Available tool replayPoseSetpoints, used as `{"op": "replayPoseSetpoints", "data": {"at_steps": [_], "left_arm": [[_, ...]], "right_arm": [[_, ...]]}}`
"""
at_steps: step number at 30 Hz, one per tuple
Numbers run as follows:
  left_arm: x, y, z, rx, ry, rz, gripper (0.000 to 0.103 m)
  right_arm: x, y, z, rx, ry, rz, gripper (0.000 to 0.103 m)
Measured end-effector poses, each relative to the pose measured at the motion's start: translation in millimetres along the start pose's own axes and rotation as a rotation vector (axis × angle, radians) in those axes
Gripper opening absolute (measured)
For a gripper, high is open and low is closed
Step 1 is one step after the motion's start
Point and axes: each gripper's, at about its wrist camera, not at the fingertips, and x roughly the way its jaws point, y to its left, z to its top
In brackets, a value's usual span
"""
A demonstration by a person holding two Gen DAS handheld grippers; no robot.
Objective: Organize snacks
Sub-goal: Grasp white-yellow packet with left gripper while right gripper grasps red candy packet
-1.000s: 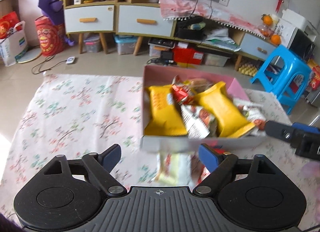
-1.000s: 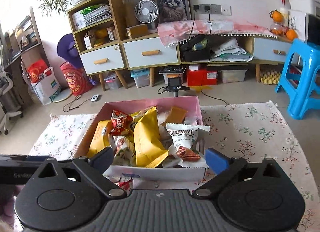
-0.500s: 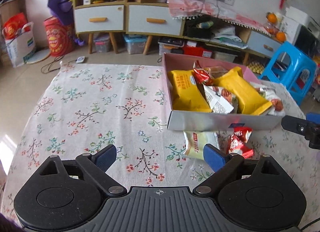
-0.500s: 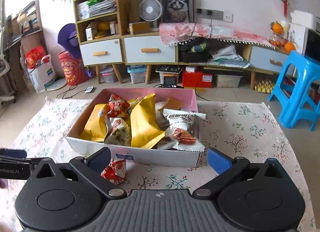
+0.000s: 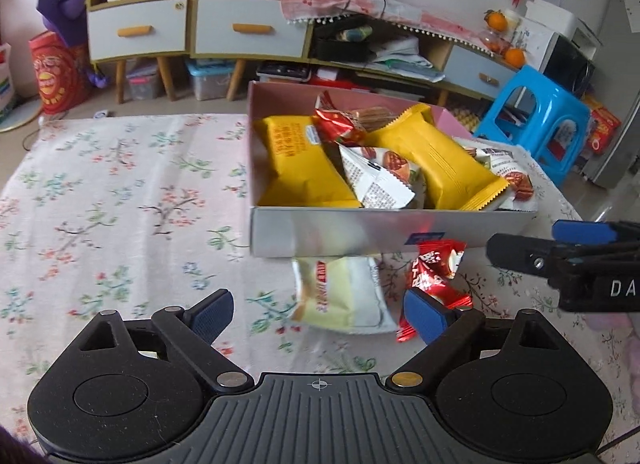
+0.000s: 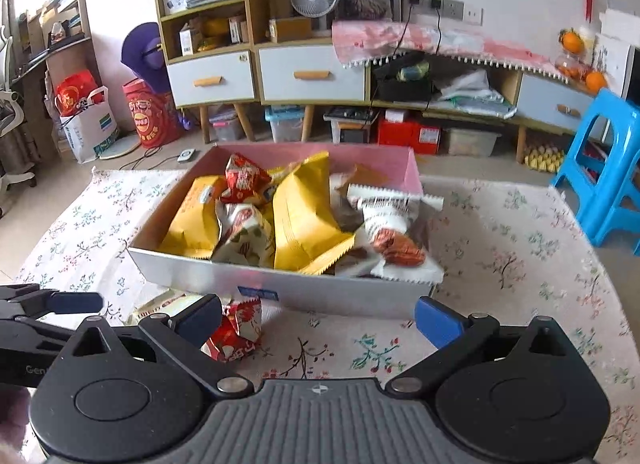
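A shallow box (image 5: 360, 230) (image 6: 320, 288) with a pink inside stands on the floral tablecloth and holds several snack packets, among them two yellow bags (image 5: 296, 160) (image 6: 304, 216). In front of the box lie a pale yellow packet (image 5: 340, 296) (image 6: 160, 304) and a red packet (image 5: 434, 268) (image 6: 236, 328). My left gripper (image 5: 318, 310) is open and empty, just short of the pale packet. My right gripper (image 6: 318, 322) is open and empty in front of the box, its left finger beside the red packet. The right gripper also shows in the left wrist view (image 5: 560, 256).
The floral tablecloth (image 5: 120, 204) stretches left of the box. Beyond the table stand drawer cabinets (image 6: 280, 72), a blue plastic stool (image 6: 608, 168) on the right and bags on the floor (image 6: 88, 120) at the left.
Both grippers have drawn back from the box and dropped lower toward the table. The two packets in front of the box have come into fuller view. Both grippers stay open.
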Motion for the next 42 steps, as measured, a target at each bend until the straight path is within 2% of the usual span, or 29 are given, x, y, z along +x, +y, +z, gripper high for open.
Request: {"op": "replayPoseSetpoints", "data": {"at_steps": [2,5,10,13,17,25,27,33,42], "left_arm": [[6,-1,0,0.001,0.012,-0.005,0.086],[16,1,1,-0.017,0.037,-0.007,0.069],[18,3,3,-0.011,0.028,-0.023,0.057],[18,1,3,0.015,0.024,-0.028,0.056],[17,2,4,0.020,0.036,-0.036,0.055],[9,-5,-5,0.098,0.048,-0.020,0.055],[6,-7,-7,0.112,0.049,-0.019,0.055],[-2,-7,-13,0.141,0.056,-0.020,0.055],[-23,8,-14,0.076,0.055,-0.033,0.055]], "right_arm": [[4,-1,-1,0.017,0.011,0.013,0.094],[8,-4,-1,0.058,0.028,0.036,0.094],[23,-14,-3,0.202,0.081,0.086,0.093],[32,-16,-5,0.287,0.120,0.128,0.090],[36,-12,-8,0.344,0.154,0.209,0.079],[32,9,-12,0.209,0.141,0.223,0.049],[33,11,-11,0.188,0.141,0.229,0.031],[32,14,-9,0.166,0.147,0.239,0.029],[27,10,-7,0.208,0.180,0.232,0.029]]}}
